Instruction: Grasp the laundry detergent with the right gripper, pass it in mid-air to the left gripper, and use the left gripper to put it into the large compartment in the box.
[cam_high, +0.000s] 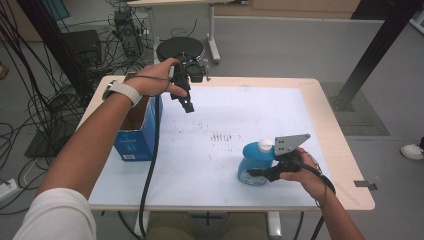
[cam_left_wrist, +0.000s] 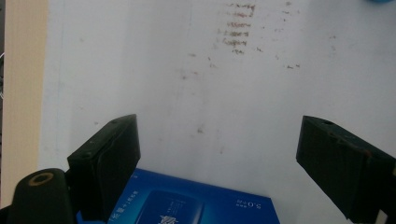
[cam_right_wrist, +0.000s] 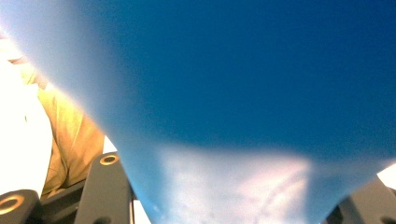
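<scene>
Standing upright, blue bottle (cam_high: 254, 165), white cap up, clamped in right tongs (cam_high: 257, 173).

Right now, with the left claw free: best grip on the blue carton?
Take the blue carton by its near top wall, coming straight down from above. It stands upright with its top open, so a thin wall edge is exposed, and the open left claw hovers just beside it. The full width looks too broad for the jaws.

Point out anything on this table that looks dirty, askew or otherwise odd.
The white table sheet carries a patch of brownish smudge marks near its middle, also visible in the left gripper view. The blue bottle stands upright in the right gripper. Nothing looks spilled or tipped.
</scene>
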